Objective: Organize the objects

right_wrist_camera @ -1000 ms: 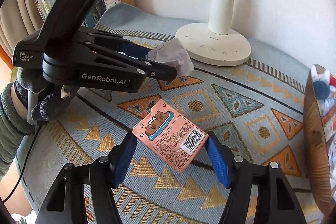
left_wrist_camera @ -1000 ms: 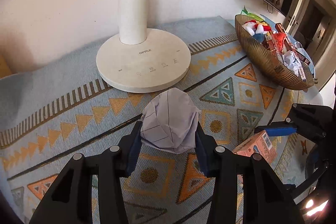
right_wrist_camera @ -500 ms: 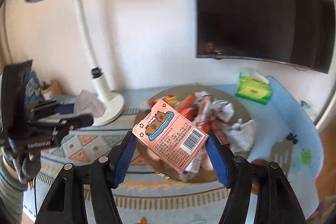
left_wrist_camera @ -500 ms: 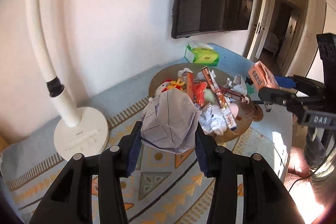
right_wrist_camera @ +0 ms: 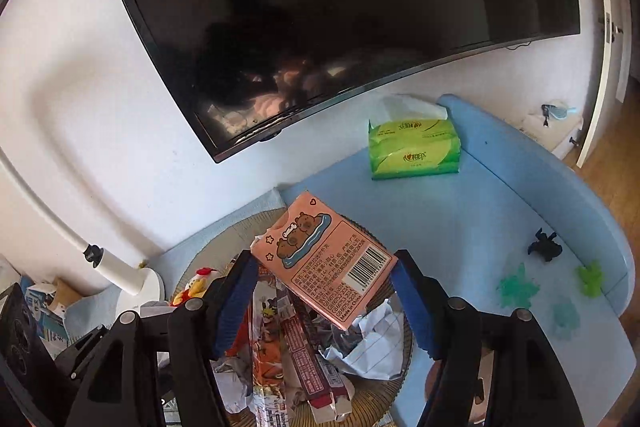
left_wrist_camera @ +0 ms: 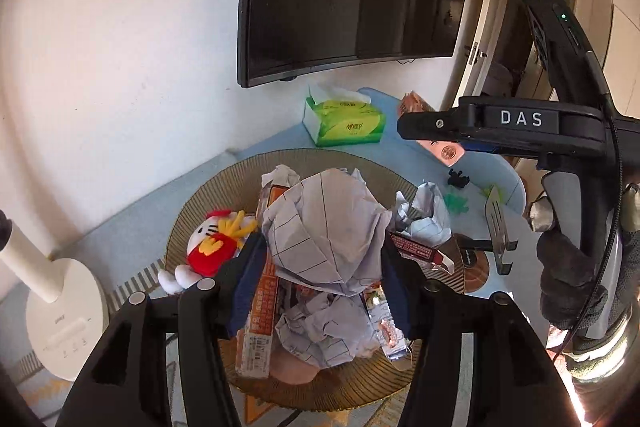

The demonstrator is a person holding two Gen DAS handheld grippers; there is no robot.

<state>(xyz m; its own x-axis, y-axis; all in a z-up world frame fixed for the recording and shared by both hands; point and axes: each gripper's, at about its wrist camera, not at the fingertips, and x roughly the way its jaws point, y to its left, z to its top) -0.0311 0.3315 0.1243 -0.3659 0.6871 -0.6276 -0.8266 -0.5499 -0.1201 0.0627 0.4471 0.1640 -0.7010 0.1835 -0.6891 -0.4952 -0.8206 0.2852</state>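
A crumpled ball of lined paper sits between the fingers of my left gripper, right above a round woven basket heaped with snack packs and paper wads. The left jaws are opening, and the pads stand a little off the paper. My right gripper has a pink box with a cartoon and barcode between its pads, tilted, over the same basket. Its jaws are opening, with the box's corners still against both pads. In the left wrist view the right gripper hovers beyond the basket with the pink box.
A green tissue pack lies on the blue tabletop under a wall-mounted TV. A white lamp base stands left of the basket, and a plush toy lies in it. Small toy figures and a metal stand sit right.
Both grippers rose from the patterned mat by the lamp and swung across to above the basket, carrying the paper ball and the pink box. The left fingers have spread apart.
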